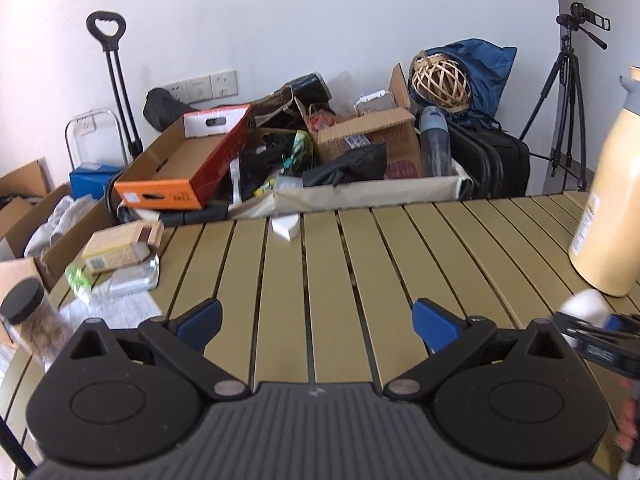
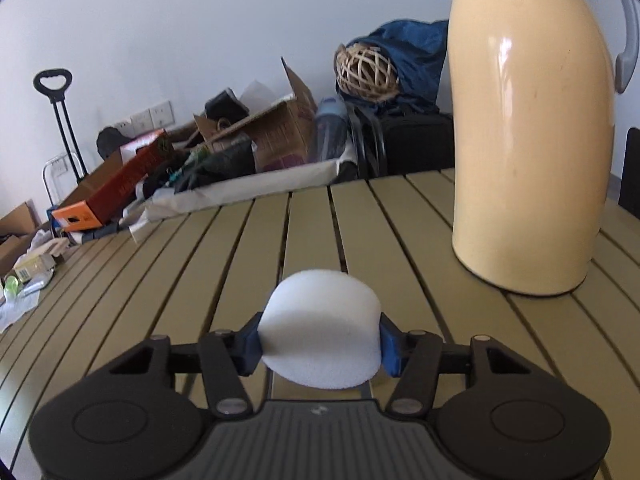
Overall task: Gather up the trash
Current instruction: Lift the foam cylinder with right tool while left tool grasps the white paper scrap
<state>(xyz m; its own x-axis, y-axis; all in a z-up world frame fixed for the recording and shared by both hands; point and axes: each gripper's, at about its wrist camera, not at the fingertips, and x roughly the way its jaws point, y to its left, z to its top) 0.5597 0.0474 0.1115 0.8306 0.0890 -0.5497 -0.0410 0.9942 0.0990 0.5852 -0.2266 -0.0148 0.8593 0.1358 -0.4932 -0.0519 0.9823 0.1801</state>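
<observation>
The right gripper (image 2: 320, 346) clamps a white foam block (image 2: 322, 328) over the slatted table (image 2: 200, 264), beside a cream thermos jug (image 2: 528, 140). Only the left wrist view shows the left gripper (image 1: 318, 326) spread wide and empty, another foam piece (image 1: 285, 229) at the far edge, and, blurred, what may be wrappers (image 1: 120, 276).

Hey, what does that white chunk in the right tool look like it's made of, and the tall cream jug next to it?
White chunk: probably foam, with a matte, fine-grained surface and soft rounded edges, pinched between the right tool's pads. Cream jug: glossy, smooth shell with bright window reflections, likely plastic or enamelled metal; the look leaves that open.
</observation>
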